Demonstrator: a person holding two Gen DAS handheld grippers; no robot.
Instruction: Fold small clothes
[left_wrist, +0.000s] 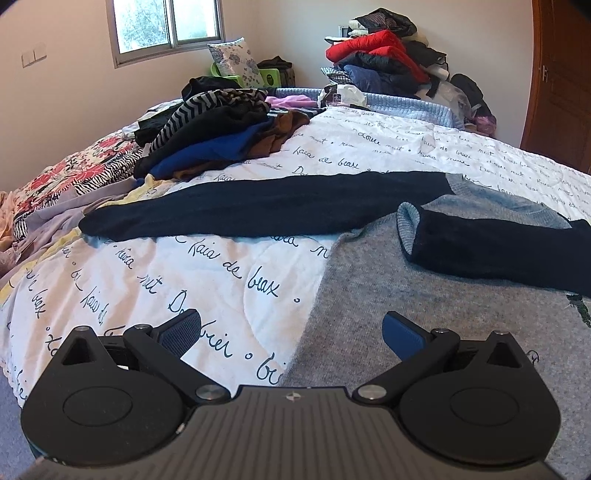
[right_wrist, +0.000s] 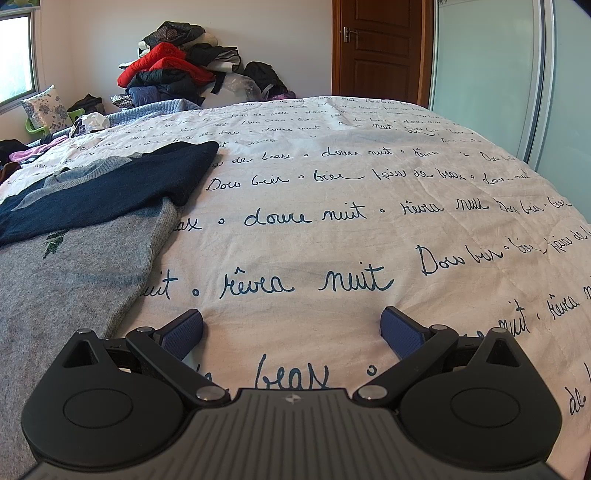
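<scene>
A grey sweater with dark navy sleeves lies flat on the bed. One navy sleeve stretches out to the left. The other navy sleeve, with a light blue cuff, is folded across the chest. My left gripper is open and empty, hovering over the sweater's left hem edge. In the right wrist view the sweater lies at the left. My right gripper is open and empty over bare bedspread, just right of the sweater's edge.
The white bedspread carries blue script. A heap of mixed clothes sits at the bed's far left. A tall pile with a red jacket stands by the wall. A wooden door and a sliding wardrobe panel are at the right.
</scene>
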